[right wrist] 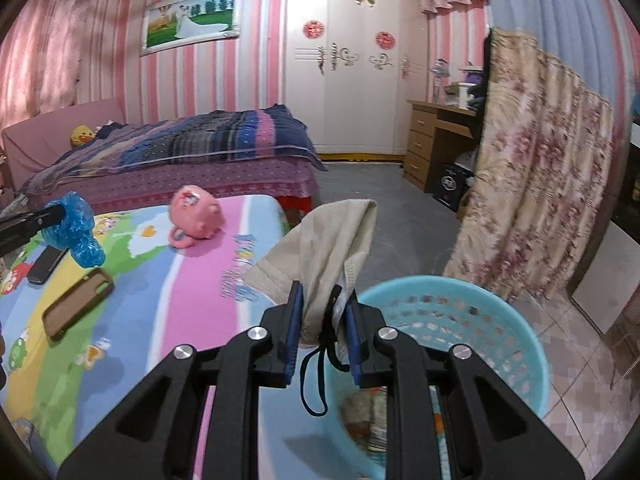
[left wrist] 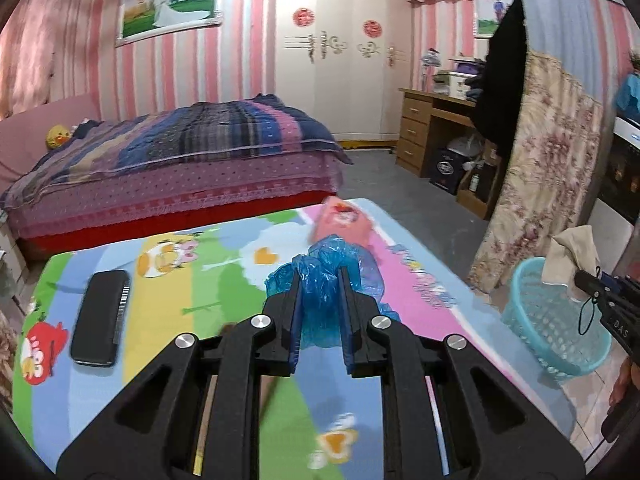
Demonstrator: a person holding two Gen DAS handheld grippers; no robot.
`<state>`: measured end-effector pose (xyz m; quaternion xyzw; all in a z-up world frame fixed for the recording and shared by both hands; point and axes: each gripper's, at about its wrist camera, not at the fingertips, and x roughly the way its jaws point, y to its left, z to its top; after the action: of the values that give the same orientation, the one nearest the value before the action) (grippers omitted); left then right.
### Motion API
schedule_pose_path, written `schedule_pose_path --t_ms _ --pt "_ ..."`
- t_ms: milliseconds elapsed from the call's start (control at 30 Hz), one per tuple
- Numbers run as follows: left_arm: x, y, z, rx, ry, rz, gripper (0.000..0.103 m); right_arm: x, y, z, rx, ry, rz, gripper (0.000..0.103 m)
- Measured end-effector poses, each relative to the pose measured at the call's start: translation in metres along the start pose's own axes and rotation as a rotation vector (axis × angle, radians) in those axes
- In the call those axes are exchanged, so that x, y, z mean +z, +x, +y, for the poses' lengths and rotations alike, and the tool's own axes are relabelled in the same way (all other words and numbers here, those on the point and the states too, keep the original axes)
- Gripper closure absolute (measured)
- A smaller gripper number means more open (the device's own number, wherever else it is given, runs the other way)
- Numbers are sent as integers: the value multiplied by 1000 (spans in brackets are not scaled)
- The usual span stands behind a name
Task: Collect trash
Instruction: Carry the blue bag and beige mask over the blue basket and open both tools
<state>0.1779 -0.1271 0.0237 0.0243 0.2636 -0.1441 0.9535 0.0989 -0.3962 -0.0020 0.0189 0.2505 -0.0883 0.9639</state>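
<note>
My left gripper point(left wrist: 320, 276) is shut on a crumpled blue plastic bag point(left wrist: 320, 308) and holds it above the cartoon play mat point(left wrist: 224, 280); the bag also shows in the right wrist view point(right wrist: 76, 228). My right gripper point(right wrist: 322, 292) is shut on a beige face mask point(right wrist: 332, 248) with a black ear loop, held over the rim of a light blue mesh basket point(right wrist: 460, 312). The basket point(left wrist: 552, 320) stands on the floor right of the mat, with some trash inside. The right gripper and mask point(left wrist: 572, 256) show at the right edge of the left wrist view.
On the mat lie a black phone point(left wrist: 100, 316), a phone case point(right wrist: 76, 304) and a pink toy point(right wrist: 196, 216). A bed point(left wrist: 172, 160) stands behind the mat. A floral blanket point(right wrist: 532, 200) hangs at the right, with a wooden desk point(left wrist: 432, 128) and white wardrobe point(right wrist: 348, 80) behind.
</note>
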Motion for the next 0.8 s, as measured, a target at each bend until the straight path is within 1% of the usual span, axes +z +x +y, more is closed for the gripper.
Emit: schedule_pose_path --t_ms 167,267,333,467,600,800 --pt "-3 2 -35 -63 9 4 88 -10 -10 -34 -40 43 5 83" --pt "-5 12 -58 -112 11 32 88 -16 -15 -54 -96 31 11 83" --pt "-8 19 -79 -137 35 50 88 -18 -18 -67 -115 44 10 83" --pt "-11 28 -117 -188 75 54 89 -25 -20 -94 -138 89 21 82" --pt "-14 36 -154 -269 93 65 89 -36 -19 -117 -165 120 37 82" --pt "-23 49 -213 -318 165 68 88 -50 -17 -146 -188 189 45 82"
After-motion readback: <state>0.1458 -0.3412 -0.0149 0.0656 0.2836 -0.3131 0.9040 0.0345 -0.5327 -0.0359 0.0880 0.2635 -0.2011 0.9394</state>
